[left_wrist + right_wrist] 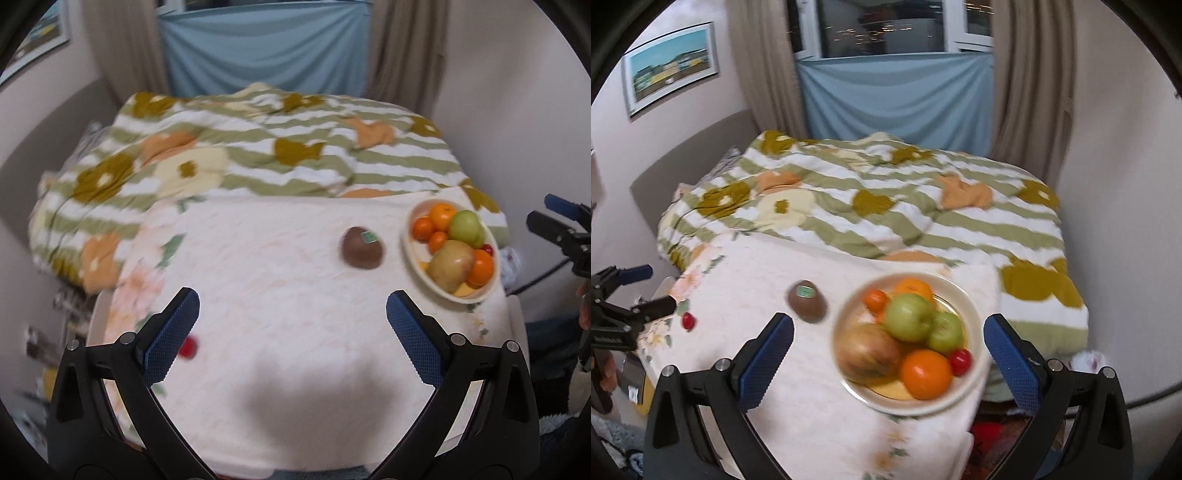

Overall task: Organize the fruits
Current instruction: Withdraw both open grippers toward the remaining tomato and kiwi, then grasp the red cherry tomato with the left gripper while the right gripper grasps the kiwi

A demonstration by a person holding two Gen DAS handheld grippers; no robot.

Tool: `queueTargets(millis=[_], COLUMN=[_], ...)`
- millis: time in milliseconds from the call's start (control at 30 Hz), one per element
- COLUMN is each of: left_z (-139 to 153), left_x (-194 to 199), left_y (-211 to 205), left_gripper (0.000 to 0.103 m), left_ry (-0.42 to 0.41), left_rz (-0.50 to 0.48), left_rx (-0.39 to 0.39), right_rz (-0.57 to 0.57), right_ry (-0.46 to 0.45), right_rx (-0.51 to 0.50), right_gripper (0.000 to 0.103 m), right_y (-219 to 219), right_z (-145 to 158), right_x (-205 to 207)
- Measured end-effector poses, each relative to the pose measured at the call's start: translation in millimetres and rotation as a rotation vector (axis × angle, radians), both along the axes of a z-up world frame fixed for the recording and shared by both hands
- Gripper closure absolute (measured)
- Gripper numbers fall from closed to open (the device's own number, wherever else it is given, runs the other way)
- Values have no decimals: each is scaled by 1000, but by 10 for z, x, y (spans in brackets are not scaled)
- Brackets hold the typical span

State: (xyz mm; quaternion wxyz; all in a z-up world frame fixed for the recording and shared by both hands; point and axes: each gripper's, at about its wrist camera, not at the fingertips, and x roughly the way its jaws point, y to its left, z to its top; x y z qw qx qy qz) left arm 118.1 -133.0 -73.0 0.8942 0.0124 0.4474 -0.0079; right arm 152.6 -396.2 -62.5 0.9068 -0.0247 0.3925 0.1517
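My right gripper [888,347] hangs spread wide and empty above the cream bowl [973,376], which already holds green apples, oranges, a yellow-red apple and a small red tomato. My left gripper [293,334] is just as wide apart with nothing between the pads, over a bare stretch of the cloth-covered table [277,369]. Two pieces lie loose on the cloth: the brown kiwi [808,301], sticker up, just beside the bowl on its left, and a small red cherry tomato [688,320] well apart, near the table's left edge, close to my left gripper. I judge the kiwi light, fuzzy enough not to slip, but soft under pressure, so I would close across its middle, along the short axis, and squeeze gently. The tomato looks smooth, round and thin-skinned; it could roll or burst, so I would take it centred between the pads with barely any force.
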Motion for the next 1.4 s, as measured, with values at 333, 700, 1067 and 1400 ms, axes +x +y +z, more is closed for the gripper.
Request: queueTargets(millis=[333, 700, 1067, 1400], left_z=[-99, -558, -1187, -1495], left_x=[-342, -313, 28, 234], left_y=[782, 1259, 1282, 1331], left_gripper=[0, 0, 18, 47], left_ry=[-11, 71, 163, 242], left_rz=[274, 374, 325, 293], left_rx=[43, -46, -49, -39], right_rz=[196, 279, 296, 255], right_ry=[4, 151, 273, 345], right_rx=[-68, -126, -196, -207], right_gripper=[0, 0, 0, 5], right_y=[819, 1237, 1333, 1332], right_z=[-143, -571, -1072, -1318], right_x=[225, 618, 925, 1087])
